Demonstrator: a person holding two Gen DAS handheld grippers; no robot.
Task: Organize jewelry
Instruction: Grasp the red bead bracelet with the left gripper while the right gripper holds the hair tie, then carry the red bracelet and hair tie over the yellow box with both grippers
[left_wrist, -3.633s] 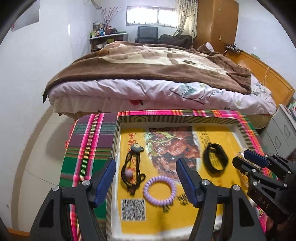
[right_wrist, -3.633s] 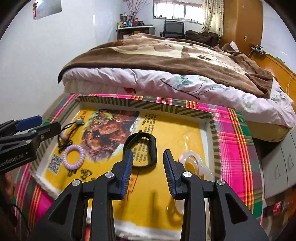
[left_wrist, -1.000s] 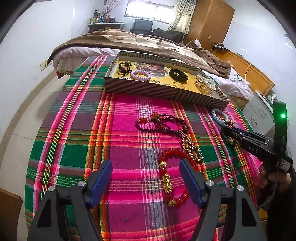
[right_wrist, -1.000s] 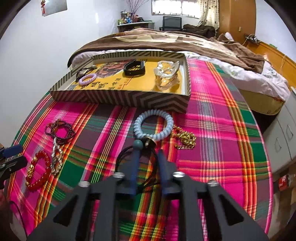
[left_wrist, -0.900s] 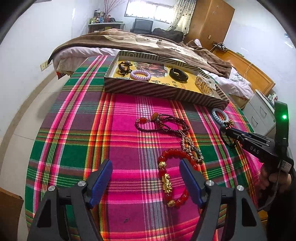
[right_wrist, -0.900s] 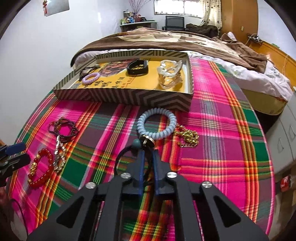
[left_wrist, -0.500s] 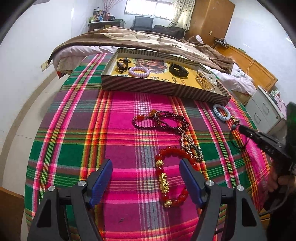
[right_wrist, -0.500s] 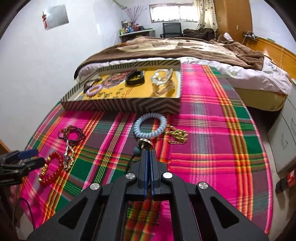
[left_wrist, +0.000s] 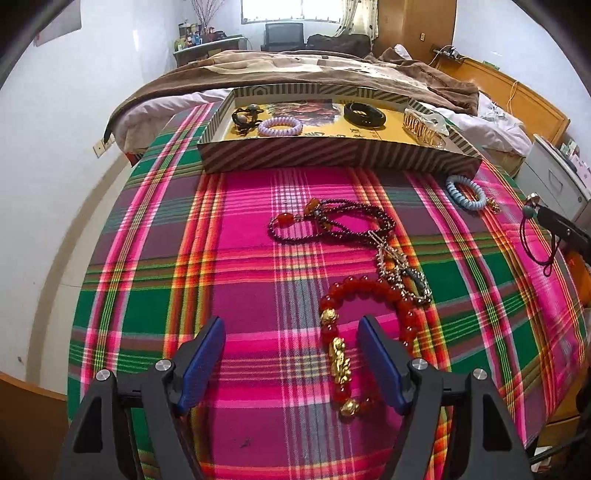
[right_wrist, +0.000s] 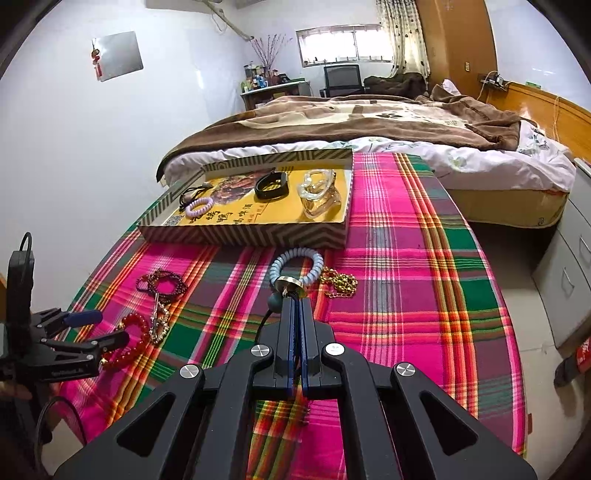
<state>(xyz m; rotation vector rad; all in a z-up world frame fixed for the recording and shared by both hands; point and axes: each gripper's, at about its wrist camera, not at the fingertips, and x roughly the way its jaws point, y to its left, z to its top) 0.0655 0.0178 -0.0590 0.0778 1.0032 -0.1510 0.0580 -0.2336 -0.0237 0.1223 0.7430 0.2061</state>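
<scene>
Striped tray (right_wrist: 243, 234), upper centre: four pieces. Plaid bench (left_wrist: 236, 280): one red bead bracelet (left_wrist: 364, 291), one garnet strand (left_wrist: 332, 225), one blue coil bracelet (right_wrist: 297, 266), one gold chain (right_wrist: 341, 284). Right hand-held gripper (right_wrist: 295, 301) clenched on one dark cord pendant (left_wrist: 533, 236), lifted at right edge; left hand-held gripper (left_wrist: 291, 332) released, lower centre.

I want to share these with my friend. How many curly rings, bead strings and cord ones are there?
Curly rings: 2 (purple curly ring, pale blue curly ring)
Bead strings: 2 (red bead string, dark red bead string)
Cord ones: 2 (tray cord, held cord in the right gripper)
Total: 6
</scene>
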